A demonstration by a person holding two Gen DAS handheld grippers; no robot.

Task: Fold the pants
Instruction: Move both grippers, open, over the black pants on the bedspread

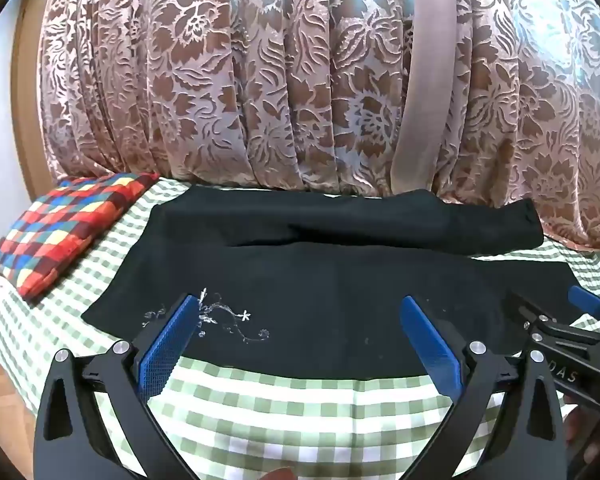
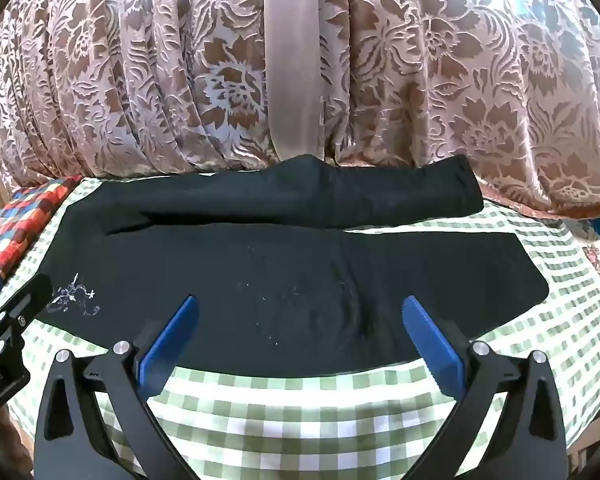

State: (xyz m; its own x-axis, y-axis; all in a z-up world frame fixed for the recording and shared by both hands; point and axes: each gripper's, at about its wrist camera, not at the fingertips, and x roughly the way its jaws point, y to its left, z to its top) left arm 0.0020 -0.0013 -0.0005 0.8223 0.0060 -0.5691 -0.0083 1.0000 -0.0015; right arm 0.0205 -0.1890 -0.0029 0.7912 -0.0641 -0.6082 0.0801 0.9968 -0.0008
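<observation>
Black pants (image 1: 320, 280) lie spread across a green-checked cloth (image 1: 284, 412), waist end to the left, where a small white flower design (image 1: 220, 318) marks the fabric, and legs running right. The near leg lies flat; the far leg (image 2: 300, 196) is bunched along the back edge, just below a brown floral curtain (image 1: 260, 80). A multicoloured checked cushion (image 1: 60, 228) sits at the far left, beside the waist end. The left gripper (image 1: 296, 312) hangs over the near edge of the pants by the flower design, jaws wide apart and holding nothing. The right gripper (image 2: 300, 312) hangs over the near leg further right, jaws equally wide and empty. Both tilt downward toward the cloth, side by side
</observation>
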